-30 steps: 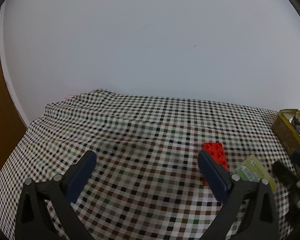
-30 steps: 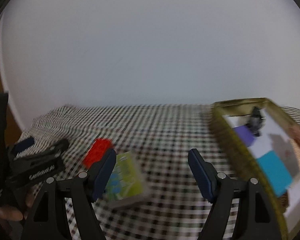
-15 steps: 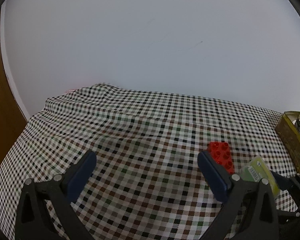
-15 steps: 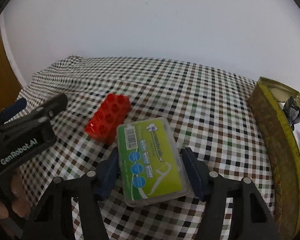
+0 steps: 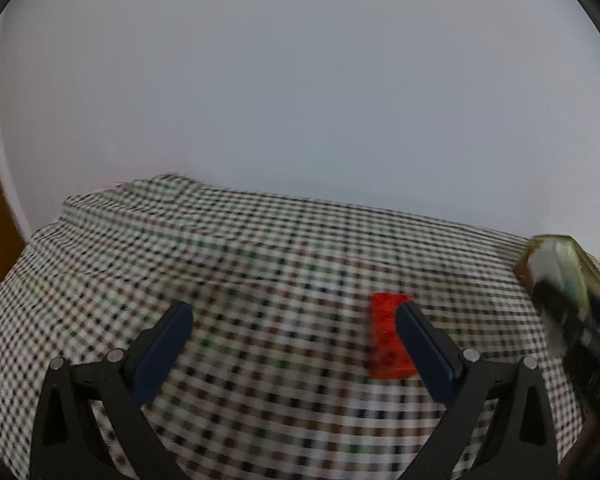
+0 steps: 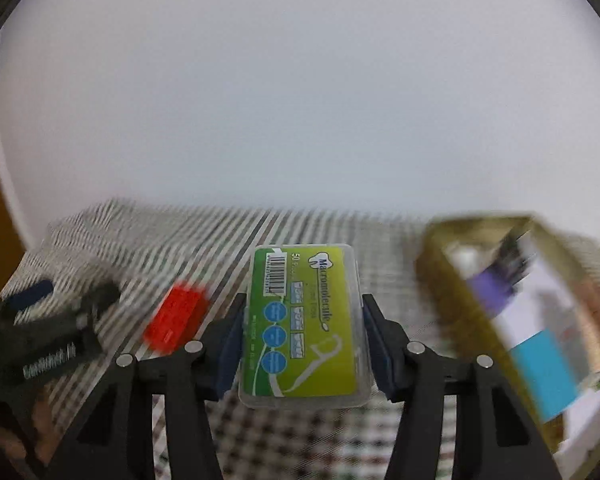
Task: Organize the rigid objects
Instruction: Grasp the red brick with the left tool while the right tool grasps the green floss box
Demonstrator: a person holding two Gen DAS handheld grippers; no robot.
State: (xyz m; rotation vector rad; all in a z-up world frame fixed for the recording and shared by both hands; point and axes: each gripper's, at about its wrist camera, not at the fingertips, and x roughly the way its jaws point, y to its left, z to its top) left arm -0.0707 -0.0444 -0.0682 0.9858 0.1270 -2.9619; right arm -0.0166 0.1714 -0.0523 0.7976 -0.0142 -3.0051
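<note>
My right gripper (image 6: 303,330) is shut on a green floss-pick case (image 6: 304,320) and holds it lifted above the checked cloth (image 6: 228,240). A red toy brick (image 6: 176,318) lies on the cloth to its left; it also shows in the left wrist view (image 5: 386,336), just beside the right finger of my left gripper (image 5: 292,344). My left gripper is open and empty, low over the cloth (image 5: 260,264). A gold-rimmed tray (image 6: 456,280) at the right holds purple, blue and white items.
The left gripper's body (image 6: 48,344) shows at the left of the right wrist view. The tray's corner (image 5: 548,256) and the right gripper's body (image 5: 588,340) stand at the right edge of the left wrist view. A white wall is behind the table.
My right gripper has shut on the green case and lifted it off the cloth, swinging toward the tray. The left gripper has shifted toward the red brick, still open.
</note>
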